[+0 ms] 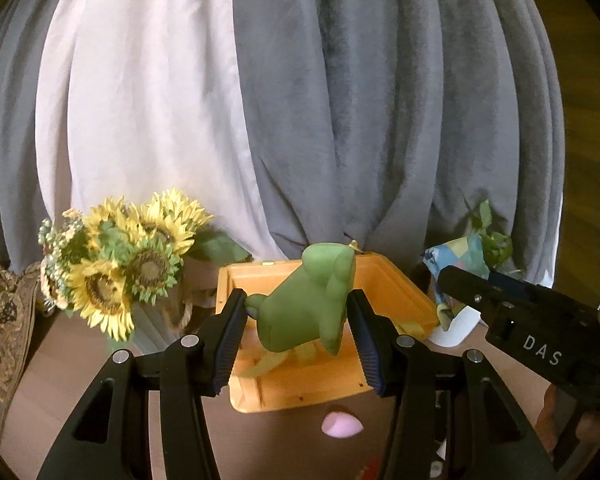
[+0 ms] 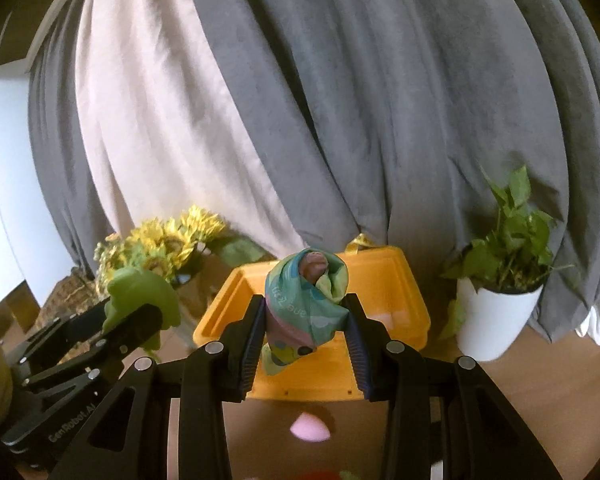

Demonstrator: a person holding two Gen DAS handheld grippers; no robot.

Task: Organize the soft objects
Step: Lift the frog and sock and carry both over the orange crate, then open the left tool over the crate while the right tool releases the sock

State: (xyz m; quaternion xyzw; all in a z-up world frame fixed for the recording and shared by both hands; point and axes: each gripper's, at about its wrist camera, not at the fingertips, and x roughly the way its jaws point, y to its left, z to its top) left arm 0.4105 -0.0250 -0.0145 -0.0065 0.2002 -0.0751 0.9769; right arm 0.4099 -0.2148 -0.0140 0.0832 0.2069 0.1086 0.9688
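Observation:
My left gripper is shut on a green soft toy, held in the air over an open orange box; the same toy and left gripper show at the left of the right wrist view. My right gripper is shut on a rolled pastel cloth bundle, also above the orange box. In the left wrist view that bundle and the right gripper sit at the right. A pink soft egg-shaped piece lies on the brown table in front of the box.
A sunflower bouquet stands left of the box. A white pot with a green plant stands right of it. Grey and white curtains hang behind. A patterned cushion lies at the far left.

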